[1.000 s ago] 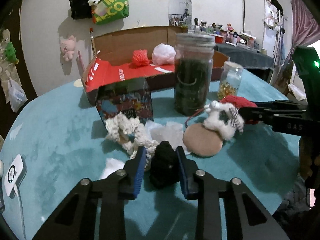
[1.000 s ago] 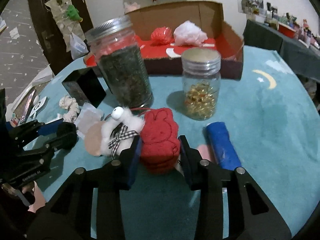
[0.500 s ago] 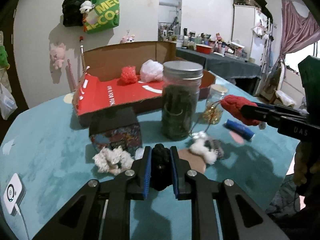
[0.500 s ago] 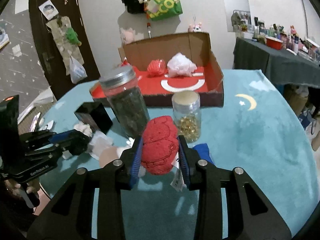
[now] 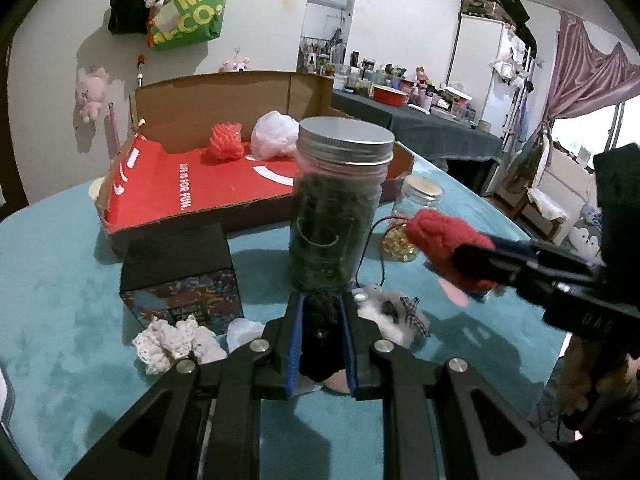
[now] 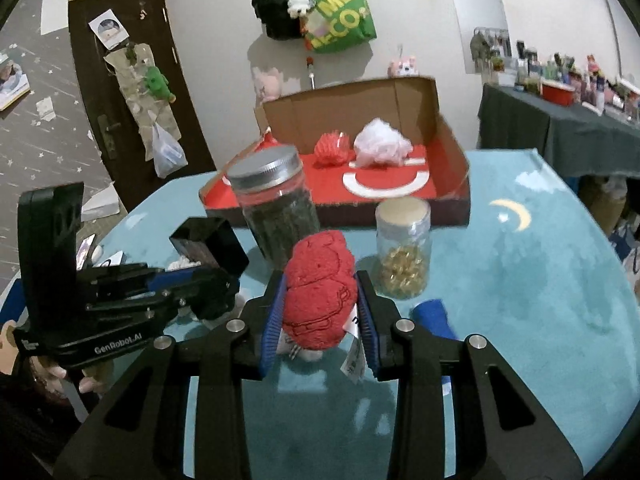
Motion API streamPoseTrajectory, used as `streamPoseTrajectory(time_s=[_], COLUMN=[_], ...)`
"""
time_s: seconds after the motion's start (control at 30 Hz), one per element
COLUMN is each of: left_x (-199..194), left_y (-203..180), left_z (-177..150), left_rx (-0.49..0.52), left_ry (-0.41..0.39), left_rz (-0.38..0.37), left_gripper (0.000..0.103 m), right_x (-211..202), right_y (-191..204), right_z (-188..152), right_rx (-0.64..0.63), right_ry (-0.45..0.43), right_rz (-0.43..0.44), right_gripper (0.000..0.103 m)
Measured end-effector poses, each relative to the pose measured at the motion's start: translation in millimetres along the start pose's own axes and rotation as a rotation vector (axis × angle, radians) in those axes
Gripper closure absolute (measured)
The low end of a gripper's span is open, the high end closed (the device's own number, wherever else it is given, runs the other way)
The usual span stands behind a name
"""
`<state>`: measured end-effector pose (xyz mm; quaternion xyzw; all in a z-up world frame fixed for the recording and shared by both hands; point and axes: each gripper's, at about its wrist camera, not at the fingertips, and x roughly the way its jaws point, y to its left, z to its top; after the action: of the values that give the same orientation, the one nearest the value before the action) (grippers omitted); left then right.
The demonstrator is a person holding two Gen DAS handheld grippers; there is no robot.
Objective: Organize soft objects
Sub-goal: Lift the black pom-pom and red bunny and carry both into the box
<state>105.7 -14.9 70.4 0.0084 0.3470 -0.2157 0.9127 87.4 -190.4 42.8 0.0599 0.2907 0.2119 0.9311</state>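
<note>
Two grippers: both lifted above the teal worktop (image 5: pixel 60 280), each with a soft thing clamped in it.
Left gripper (image 5: pixel 322 336): jaws nearly closed, pressing on a black knitted piece (image 5: pixel 320 320) between the blue pads.
Right gripper (image 6: pixel 320 312): jaws narrowly parted around a red plush toy (image 6: pixel 320 288), squeezed from both sides; a white tag hangs below it.
Cardboard box (image 5: pixel 224 184): at the far side of the worktop, red inside, lid up; a red mesh ball (image 5: pixel 226 144) and a white puff (image 5: pixel 276 134) lie side by side at its far end.
Tall jar (image 5: pixel 340 204): dark contents, metal lid, standing just near of the box.
Small jar (image 6: pixel 404 252): gold pieces inside, right of the tall jar.
Black cube box (image 5: pixel 180 276): left of the tall jar.
White crochet piece (image 5: pixel 176 344): on the worktop, just near of the black cube box.
White plush with checked bow (image 5: pixel 392 312): lying on the worktop, below the red toy.
Blue roll (image 6: pixel 434 316): on the worktop, right of the right gripper.
</note>
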Motion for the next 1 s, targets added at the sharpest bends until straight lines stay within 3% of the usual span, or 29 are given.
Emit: streamPoseTrajectory(time_s=[0.33,1.0], left_x=[-8.1,-49.3], left_y=[9.1,100.3], left_z=[1.1,3.5], left_rx=[-0.02,-0.262], left_ry=[-0.007,-0.01], left_rz=[0.014,-0.013], left_gripper=[0.084,0.084], right_x=[7.5,6.0], right_y=[-4.7,-70.8], right_z=[-7.5,-4.1], right_rx=[0.03,0.242], right_ry=[0.034,0.087], right_rz=[0.013,0.101], right_gripper=[0.071,0.071])
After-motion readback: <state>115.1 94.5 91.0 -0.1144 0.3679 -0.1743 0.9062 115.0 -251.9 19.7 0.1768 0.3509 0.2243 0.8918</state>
